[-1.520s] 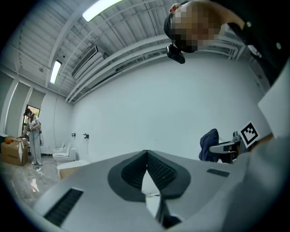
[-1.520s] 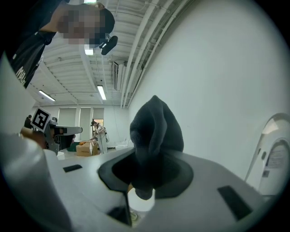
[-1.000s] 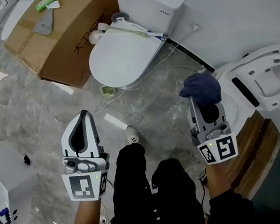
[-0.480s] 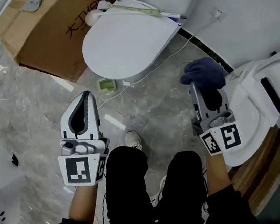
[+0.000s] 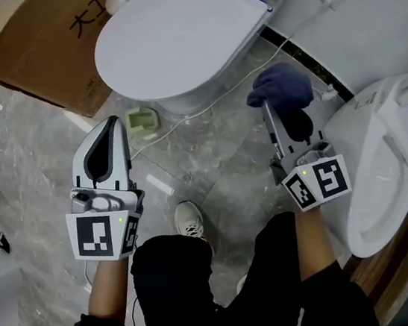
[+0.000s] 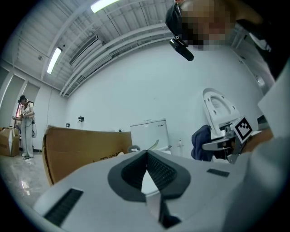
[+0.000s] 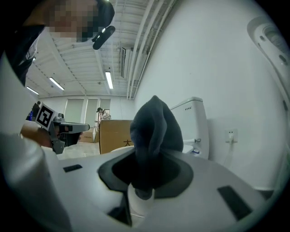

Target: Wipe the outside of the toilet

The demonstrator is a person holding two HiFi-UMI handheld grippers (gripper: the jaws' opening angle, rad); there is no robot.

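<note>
My right fingers (image 5: 271,123) are clamped on the dark cloth (image 5: 280,86); my left gripper (image 5: 112,126) is pinched shut, empty. The closed-lid toilet (image 5: 179,38) sits far and slightly left of the cloth, so that side's closer.

Right gripper (image 7: 144,179): jaws clamped on a dark blue bunched fabric cloth (image 7: 154,136), bulk of it standing upright above the jaws. Behind and right of it: white ceramic toilet tank (image 7: 195,124) against a plain white wall (image 7: 213,59); small white wall socket (image 7: 231,134) further right. Left of the cloth: brown cardboard box (image 7: 113,133). Far left: left gripper (image 7: 84,127), marker cube showing. Overhead: bright ceiling strip lights (image 7: 109,79).
</note>
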